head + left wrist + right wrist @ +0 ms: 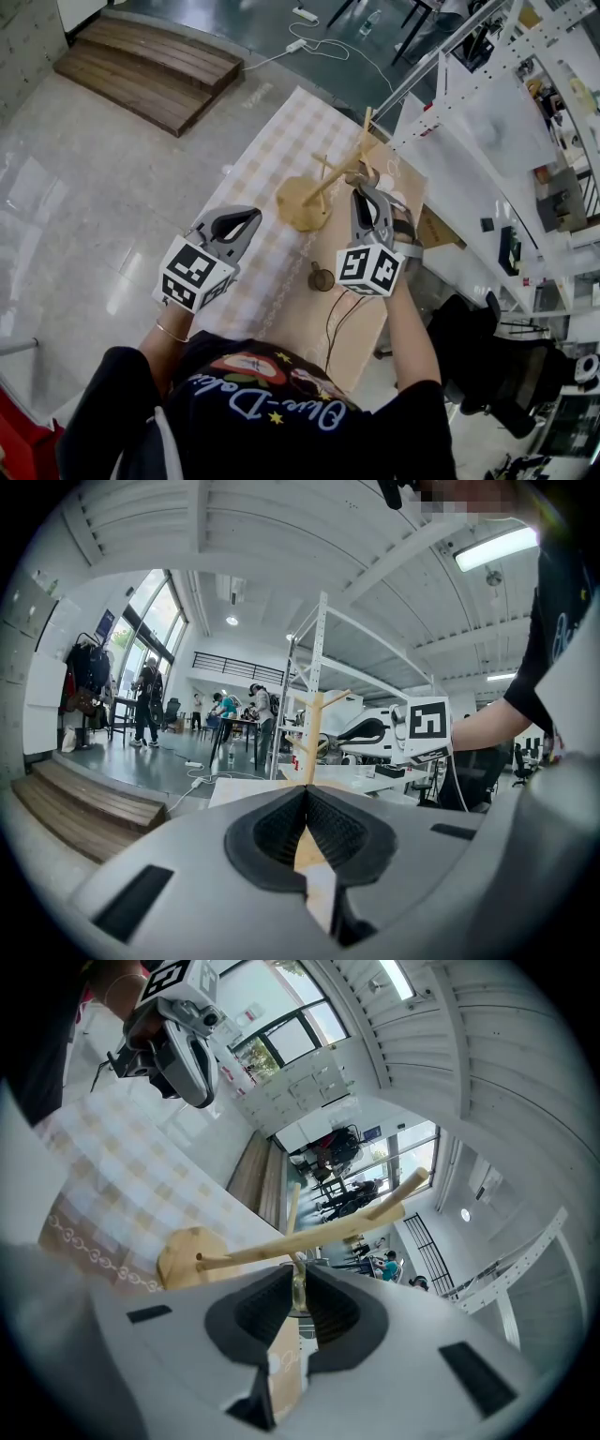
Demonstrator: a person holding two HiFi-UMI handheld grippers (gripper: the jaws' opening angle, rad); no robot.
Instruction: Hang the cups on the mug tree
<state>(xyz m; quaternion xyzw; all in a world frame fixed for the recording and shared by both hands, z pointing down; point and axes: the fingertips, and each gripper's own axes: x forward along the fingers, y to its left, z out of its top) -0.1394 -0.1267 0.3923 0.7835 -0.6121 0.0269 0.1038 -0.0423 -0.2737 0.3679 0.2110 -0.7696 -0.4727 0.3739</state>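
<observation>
The left tool (249,218) hung above the near left edge of the bench (373,330), its jaws pressed together at the tips with nothing between them; its own view (307,794) showed the dark pads meeting in a closed seam. The right tool (362,184) was up against the wooden mug tree (322,183), which stood on the checked cloth (272,155) towards the far end of the bench. In the right gripper view the jaws (298,1299) were nearly closed, pinching a thin, clear, yellowish piece that looked like the wall of a glass cup (296,1279), just under one slanting peg of the tree (309,1237). How much of that cup there was could not be told. A second small cup (322,278) stood on the bench, nearer the person than the tree's round base.
</observation>
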